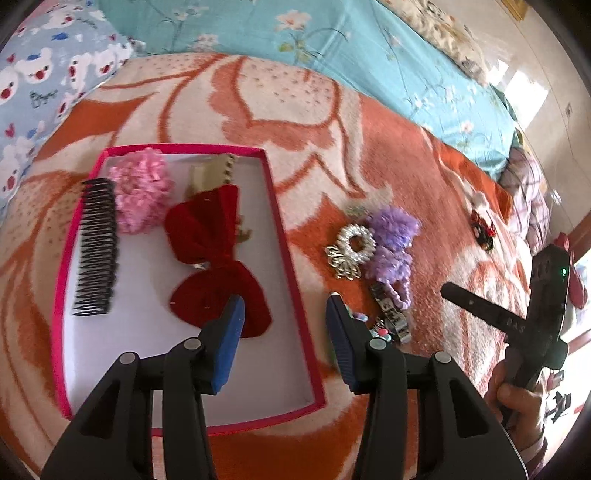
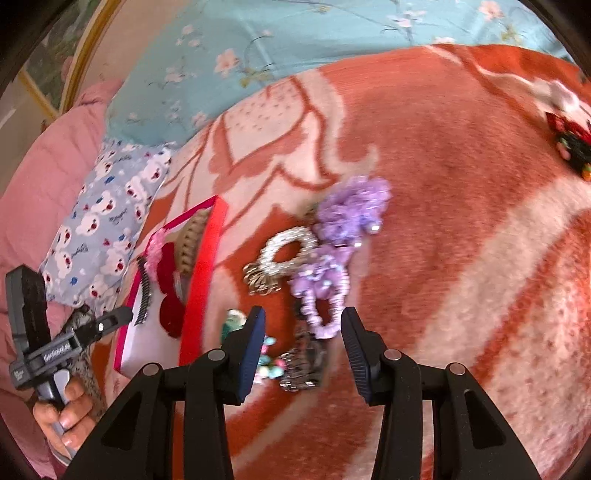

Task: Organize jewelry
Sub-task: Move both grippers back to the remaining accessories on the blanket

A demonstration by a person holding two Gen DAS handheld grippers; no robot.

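A pink-rimmed box (image 1: 280, 236) on the bed holds a black comb (image 1: 96, 247), a pink scrunchie (image 1: 142, 192), a tan claw clip (image 1: 214, 171) and a red velvet bow (image 1: 214, 258). My left gripper (image 1: 284, 306) hangs open over the box's right rim, nothing between its pads. To the right lie a silver scrunchie (image 2: 284, 247), a fluffy purple scrunchie (image 2: 351, 206), a purple braided loop (image 2: 325, 295), a dark patterned clip (image 2: 303, 362) and coloured beads (image 2: 269, 362). My right gripper (image 2: 304, 317) stands open just above the loop and the clip, touching neither.
An orange and cream blanket (image 2: 461, 258) covers the bed. A red and black hair piece (image 2: 569, 136) lies apart at the far right. A bear-print pillow (image 1: 40, 85) and a teal floral quilt (image 1: 295, 33) lie behind the box. A hand (image 1: 517, 402) grips the other gripper's handle.
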